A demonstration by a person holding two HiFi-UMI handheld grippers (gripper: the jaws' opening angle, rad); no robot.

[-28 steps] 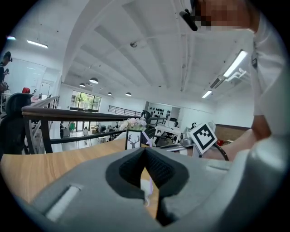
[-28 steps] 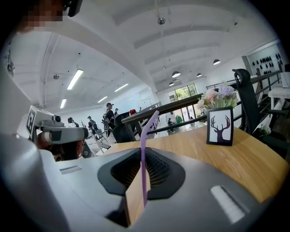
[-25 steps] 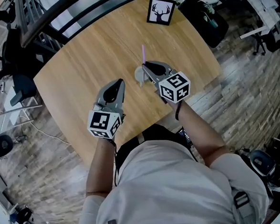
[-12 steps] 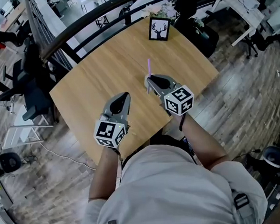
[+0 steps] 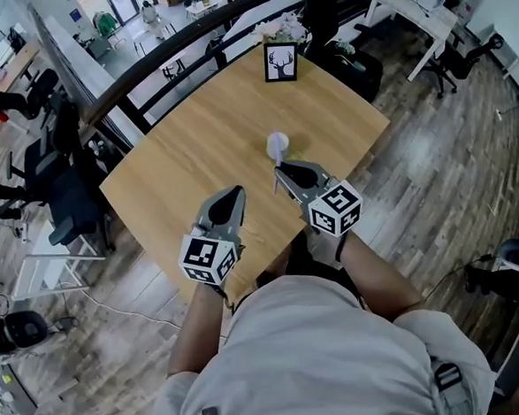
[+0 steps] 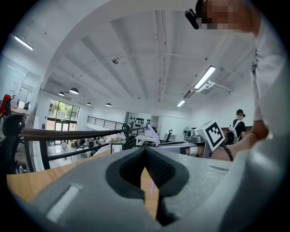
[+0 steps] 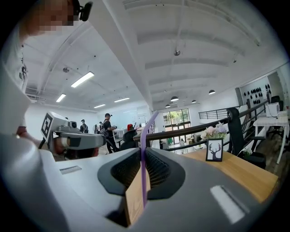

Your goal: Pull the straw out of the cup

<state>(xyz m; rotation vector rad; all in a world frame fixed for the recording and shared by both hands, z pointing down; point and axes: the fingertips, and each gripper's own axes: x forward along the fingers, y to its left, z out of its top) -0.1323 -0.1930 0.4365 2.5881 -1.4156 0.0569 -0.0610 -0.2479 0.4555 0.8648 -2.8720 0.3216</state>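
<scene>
A thin purple straw (image 7: 144, 167) stands upright, clamped between the pads of my right gripper (image 7: 141, 152), its top sticking out above the jaws. In the head view this right gripper (image 5: 277, 168) hovers just short of the white cup (image 5: 277, 143), which stands on the round wooden table (image 5: 194, 153). The cup is not in the right gripper view. My left gripper (image 5: 238, 191) is beside it at the left, jaws shut on nothing (image 6: 145, 152). From the left gripper view the straw's top (image 6: 152, 134) shows above the right gripper.
A framed deer picture (image 5: 281, 61) and flowers (image 5: 287, 27) sit at the table's far edge, with a black railing (image 5: 169, 58) behind. Desks and office chairs stand around on the wooden floor. People stand in the distance (image 7: 108, 127).
Both grippers have drawn back toward the person and risen. The straw has come along in the right gripper, and the cup now stands uncovered beyond its tip.
</scene>
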